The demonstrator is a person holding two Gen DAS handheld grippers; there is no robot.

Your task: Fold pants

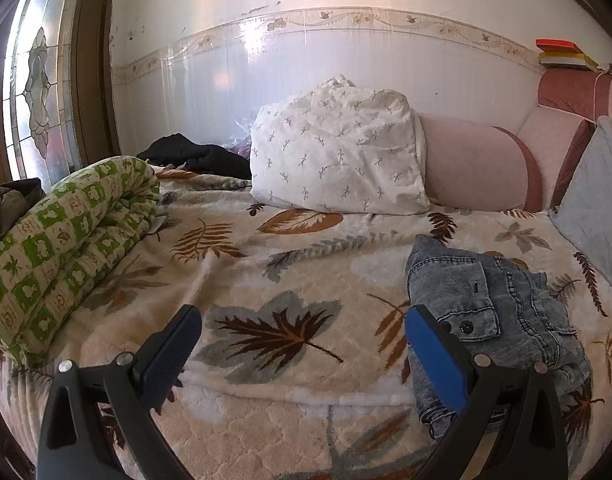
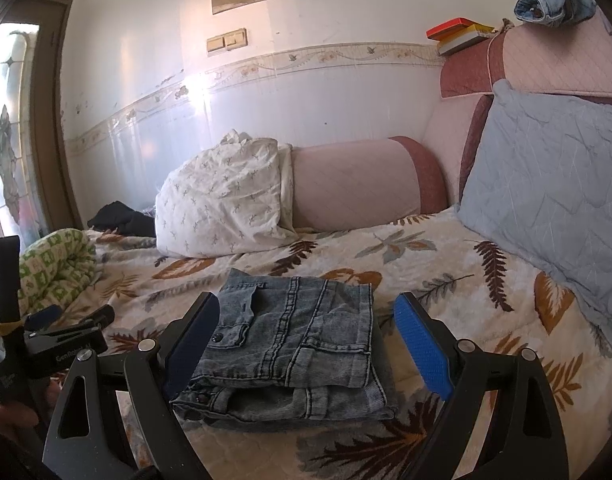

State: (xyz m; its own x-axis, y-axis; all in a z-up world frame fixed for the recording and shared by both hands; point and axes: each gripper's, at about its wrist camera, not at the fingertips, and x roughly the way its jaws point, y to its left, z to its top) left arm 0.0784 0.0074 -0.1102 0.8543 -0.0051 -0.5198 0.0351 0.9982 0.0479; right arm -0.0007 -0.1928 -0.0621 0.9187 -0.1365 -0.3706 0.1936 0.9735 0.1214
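The grey-blue denim pants [image 2: 294, 344] lie folded in a compact stack on the leaf-patterned blanket [image 2: 445, 280]. My right gripper [image 2: 306, 344] is open, its blue pads on either side of the stack, holding nothing. In the left wrist view the pants [image 1: 489, 320] lie at the right, just behind the right finger. My left gripper [image 1: 302, 348] is open and empty over the bare blanket [image 1: 274, 264], left of the pants. It also shows at the left edge of the right wrist view [image 2: 70, 316].
A white leaf-print pillow [image 1: 337, 156] and a pink bolster [image 1: 473, 164] lie at the back. A rolled green-and-white quilt [image 1: 62, 240] lies left, dark clothes [image 1: 198, 156] behind it. A pale blue cushion [image 2: 553, 176] leans right. Books [image 2: 461, 34] sit on the headboard.
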